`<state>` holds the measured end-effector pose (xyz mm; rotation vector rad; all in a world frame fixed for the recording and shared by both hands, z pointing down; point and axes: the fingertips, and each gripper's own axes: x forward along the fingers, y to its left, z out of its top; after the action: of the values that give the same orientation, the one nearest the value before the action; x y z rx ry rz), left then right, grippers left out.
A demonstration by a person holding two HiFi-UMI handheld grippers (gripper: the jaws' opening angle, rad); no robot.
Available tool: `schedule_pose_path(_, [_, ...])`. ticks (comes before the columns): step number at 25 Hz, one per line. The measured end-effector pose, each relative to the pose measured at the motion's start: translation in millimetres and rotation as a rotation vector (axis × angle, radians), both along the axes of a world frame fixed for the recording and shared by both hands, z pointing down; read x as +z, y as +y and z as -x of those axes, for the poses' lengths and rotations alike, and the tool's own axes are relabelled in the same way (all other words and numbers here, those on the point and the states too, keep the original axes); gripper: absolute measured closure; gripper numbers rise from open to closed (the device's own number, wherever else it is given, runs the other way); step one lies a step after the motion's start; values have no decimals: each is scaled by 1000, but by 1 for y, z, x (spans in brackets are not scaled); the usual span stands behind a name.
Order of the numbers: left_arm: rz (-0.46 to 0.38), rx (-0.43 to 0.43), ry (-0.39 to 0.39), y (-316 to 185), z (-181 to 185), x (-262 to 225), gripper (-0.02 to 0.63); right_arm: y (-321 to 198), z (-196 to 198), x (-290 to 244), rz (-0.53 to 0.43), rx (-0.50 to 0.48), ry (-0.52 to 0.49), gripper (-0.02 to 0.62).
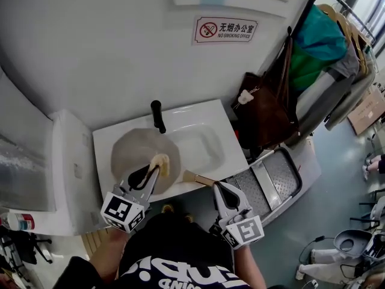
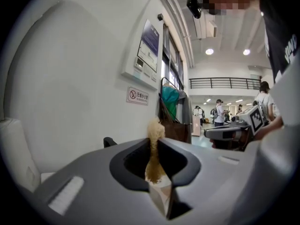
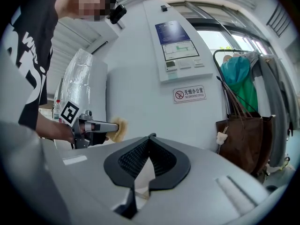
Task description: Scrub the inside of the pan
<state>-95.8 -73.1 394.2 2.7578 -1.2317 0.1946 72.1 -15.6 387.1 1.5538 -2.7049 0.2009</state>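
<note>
- With nothing steadying its black handle, the pan [image 1: 135, 149] could likely skid or turn in the white basin [image 1: 204, 116] once scrubbing pressure came on.
- The left gripper [image 1: 155, 172] was clamped on a tan fibrous scrubbing pad [image 2: 153, 159], poised over the pan's inside; contact could not be told.
- The right gripper [image 1: 220, 188] was closed and empty, just off the basin's front edge.

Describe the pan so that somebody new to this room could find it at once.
Under the no-smoking sign on the white wall stands a white sink top. On its left part lies the pan, round and grey, its black handle pointing to the wall. It is the only round thing there; the left gripper holds a tan scrubber over it.
</note>
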Motion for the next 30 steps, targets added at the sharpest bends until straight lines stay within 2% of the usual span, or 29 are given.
schedule_pose_path(5, [57, 54, 21, -17, -3, 13, 568, -13, 2, -5, -20, 26, -19, 587])
schedule_pose_path(12, [57, 121, 50, -22, -13, 12, 568, -26, 1, -12, -46, 24, -18, 567])
schedule_pose_path(14, [62, 119, 47, -23, -12, 12, 566, -30, 2, -13, -43, -10, -1, 518])
schedule_pose_path(15, [60, 115, 45, -24, -12, 11, 566, -32, 4, -12, -32, -35, 19, 471])
schedule_pose_path(16, [57, 109, 43, -26, -11, 9, 568, -35, 6, -9, -17, -63, 46, 390])
schedule_pose_path(17, [54, 103, 41, -28, -10, 9, 568, -38, 8, -5, -4, -90, 76, 348])
schedule_pose_path(22, [64, 71, 34, -32, -10, 15, 567, -49, 7, 17, 45, -163, 180, 350])
schedule_pose_path(26, [65, 59, 31, -37, -12, 21, 566, -55, 2, 39, 88, -197, 219, 350])
schedule_pose_path(30, [84, 51, 28, -39, -12, 28, 566, -55, 9, 77, 162, -288, 289, 350])
